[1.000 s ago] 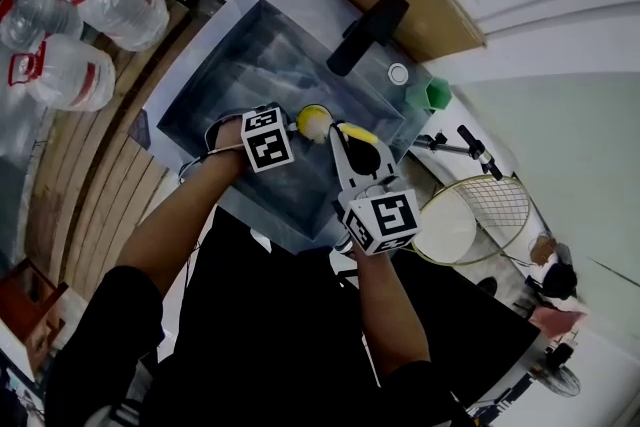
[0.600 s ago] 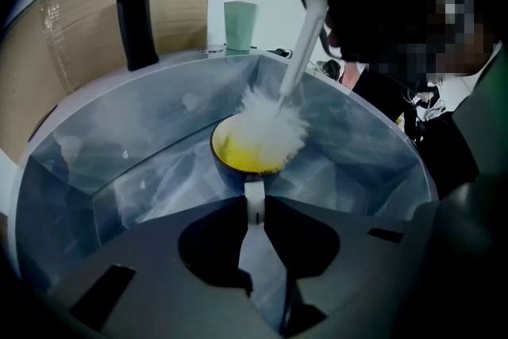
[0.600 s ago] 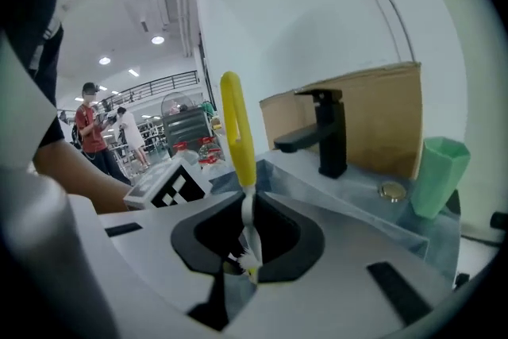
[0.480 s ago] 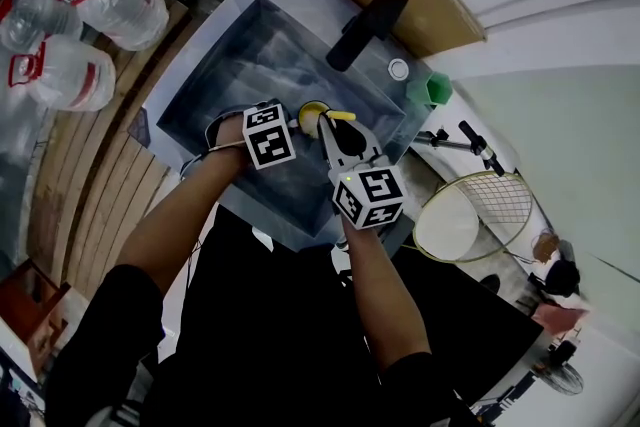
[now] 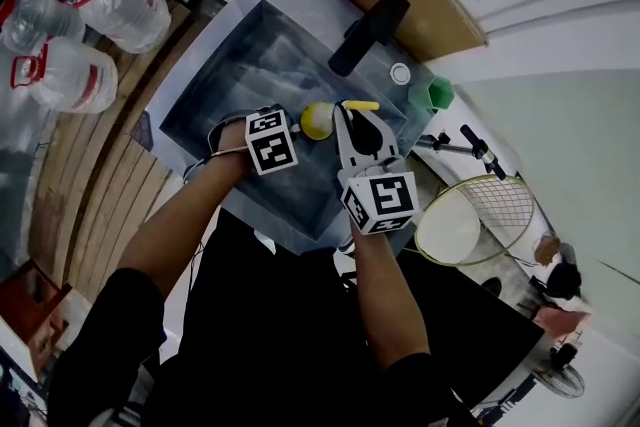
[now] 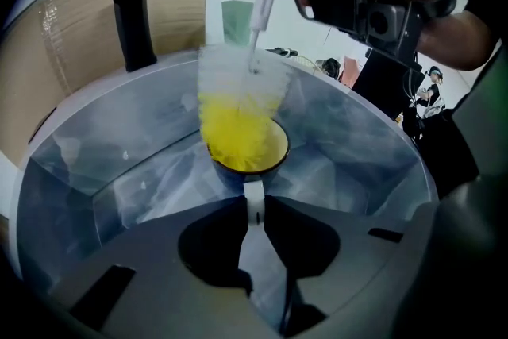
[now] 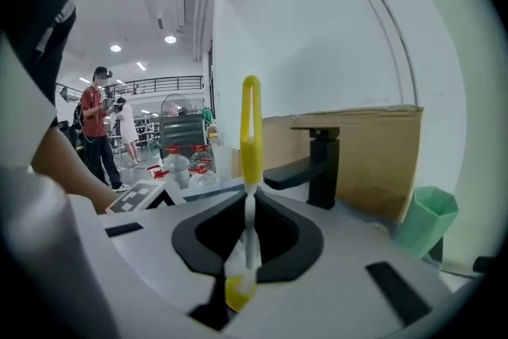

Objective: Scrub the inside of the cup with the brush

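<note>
Your left gripper [image 6: 253, 204] clamps the white handle [image 6: 253, 190] of the small yellow-lined cup [image 6: 276, 156] just beyond its jaws; your right gripper [image 7: 249, 212] pinches the yellow-and-white bristle brush [image 6: 236, 111] by its stem, bristles at the cup's mouth, stem rising above.

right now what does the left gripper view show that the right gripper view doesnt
Only the left gripper view: the cup, its handle pinched by the left gripper, the brush bristles inside it, and the sink basin.
Only the right gripper view: the yellow loop of the brush handle above the right gripper, which is shut on the stem, plus bottles and people behind.
Both: the black tap, the cardboard and the green pot.
</note>
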A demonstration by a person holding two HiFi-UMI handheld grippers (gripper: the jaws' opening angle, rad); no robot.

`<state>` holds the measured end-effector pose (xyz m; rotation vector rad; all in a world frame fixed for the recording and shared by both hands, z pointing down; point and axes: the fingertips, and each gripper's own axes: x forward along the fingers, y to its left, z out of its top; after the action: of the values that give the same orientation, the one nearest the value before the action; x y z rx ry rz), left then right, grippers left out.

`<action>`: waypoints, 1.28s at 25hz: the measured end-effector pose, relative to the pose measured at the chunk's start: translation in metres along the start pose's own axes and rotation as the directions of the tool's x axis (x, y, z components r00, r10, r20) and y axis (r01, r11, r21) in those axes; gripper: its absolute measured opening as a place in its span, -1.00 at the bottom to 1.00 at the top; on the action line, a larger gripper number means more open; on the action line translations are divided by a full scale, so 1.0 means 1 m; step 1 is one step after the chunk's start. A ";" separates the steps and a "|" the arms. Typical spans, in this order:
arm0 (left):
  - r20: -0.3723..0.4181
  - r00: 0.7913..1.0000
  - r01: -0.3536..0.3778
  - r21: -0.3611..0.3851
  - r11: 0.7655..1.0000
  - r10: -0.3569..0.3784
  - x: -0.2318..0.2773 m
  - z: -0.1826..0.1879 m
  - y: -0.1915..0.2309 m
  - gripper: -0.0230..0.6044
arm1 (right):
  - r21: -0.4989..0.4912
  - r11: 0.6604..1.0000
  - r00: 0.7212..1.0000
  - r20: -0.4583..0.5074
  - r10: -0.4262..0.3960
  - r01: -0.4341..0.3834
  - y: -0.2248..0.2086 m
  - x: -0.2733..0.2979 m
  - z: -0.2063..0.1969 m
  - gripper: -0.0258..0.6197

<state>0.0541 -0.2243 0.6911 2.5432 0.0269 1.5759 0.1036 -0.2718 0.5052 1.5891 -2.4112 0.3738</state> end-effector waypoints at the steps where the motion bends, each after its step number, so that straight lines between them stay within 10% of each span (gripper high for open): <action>1: 0.000 1.000 0.001 0.001 1.000 -0.001 0.000 0.000 -0.001 -0.68 | 0.006 1.000 1.000 -0.014 -0.003 0.003 0.000 0.004 -0.009 -0.79; 32: -0.002 1.000 0.006 -0.015 1.000 -0.006 0.000 0.002 -0.001 -0.68 | -0.002 1.000 0.999 -0.049 -0.014 0.014 -0.012 -0.021 -0.016 -0.79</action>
<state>0.0558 -0.2237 0.6907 2.5281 0.0227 1.5701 0.1231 -0.2527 0.5148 1.5772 -2.3623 0.4035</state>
